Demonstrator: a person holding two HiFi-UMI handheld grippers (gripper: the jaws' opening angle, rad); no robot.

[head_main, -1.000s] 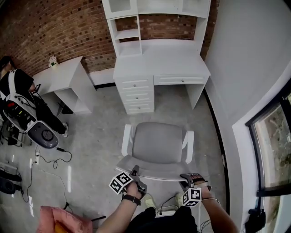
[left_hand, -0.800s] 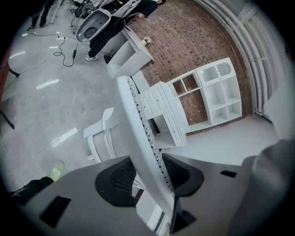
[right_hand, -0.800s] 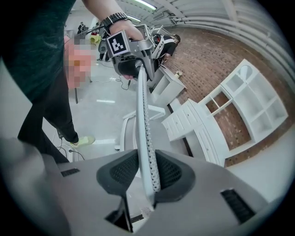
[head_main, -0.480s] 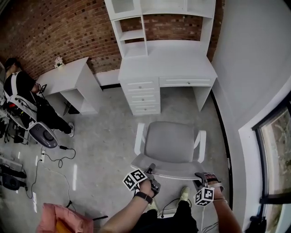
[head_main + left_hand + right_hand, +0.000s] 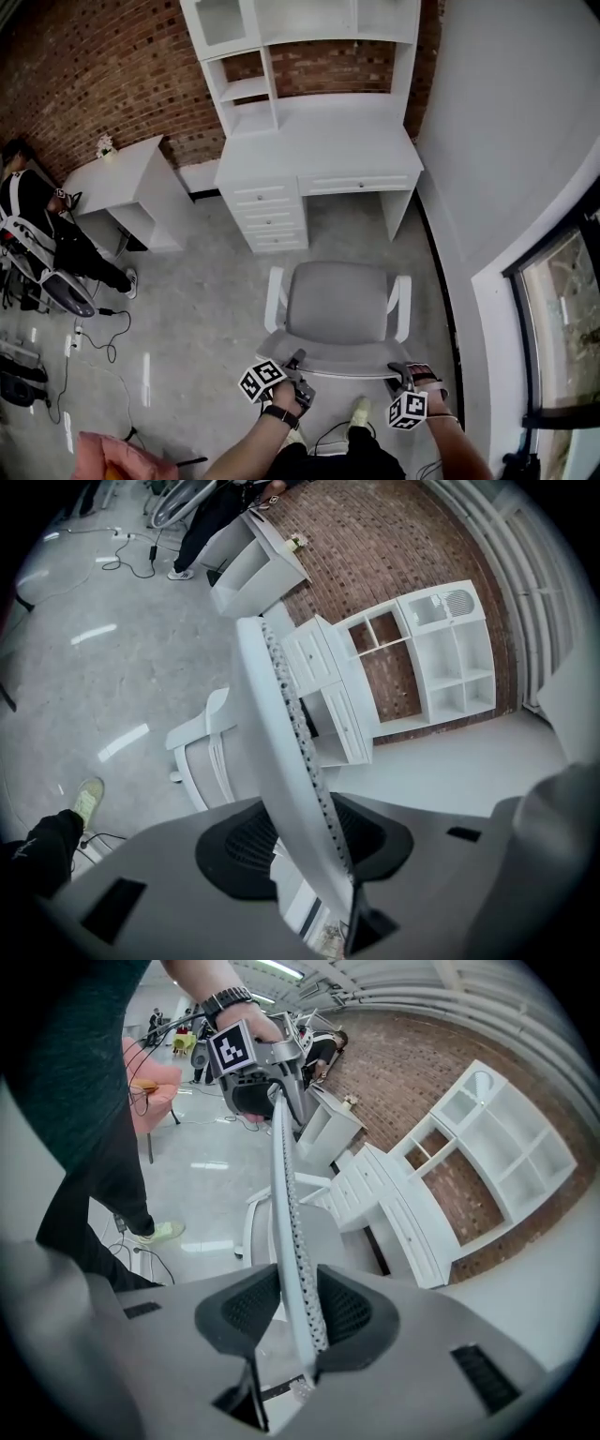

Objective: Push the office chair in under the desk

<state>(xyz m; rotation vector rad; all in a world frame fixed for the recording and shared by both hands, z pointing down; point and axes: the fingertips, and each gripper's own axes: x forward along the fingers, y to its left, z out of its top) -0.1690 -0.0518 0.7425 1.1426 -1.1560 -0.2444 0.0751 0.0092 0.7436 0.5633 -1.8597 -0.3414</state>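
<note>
The grey office chair (image 5: 337,302) with white armrests stands on the floor in front of the white desk (image 5: 319,150), facing its knee space right of the drawers. Its backrest (image 5: 337,354) is nearest me. My left gripper (image 5: 298,359) holds the backrest's top edge (image 5: 281,724) at its left end; its jaws have just been closing, with the edge between the pads. My right gripper (image 5: 399,371) holds the same edge (image 5: 292,1241) at the right end; its jaws have just been opening, and the edge still sits between its pads. The left gripper (image 5: 267,1063) also shows in the right gripper view.
A small white side table (image 5: 131,173) stands left of the desk against the brick wall. A seated person (image 5: 37,220) and cables (image 5: 103,323) are at the far left. A white wall and a window (image 5: 562,319) run along the right. A pink seat (image 5: 103,455) is behind me on the left.
The chair and both grippers have moved toward the desk. The gap between the seat's front and the drawers has shrunk.
</note>
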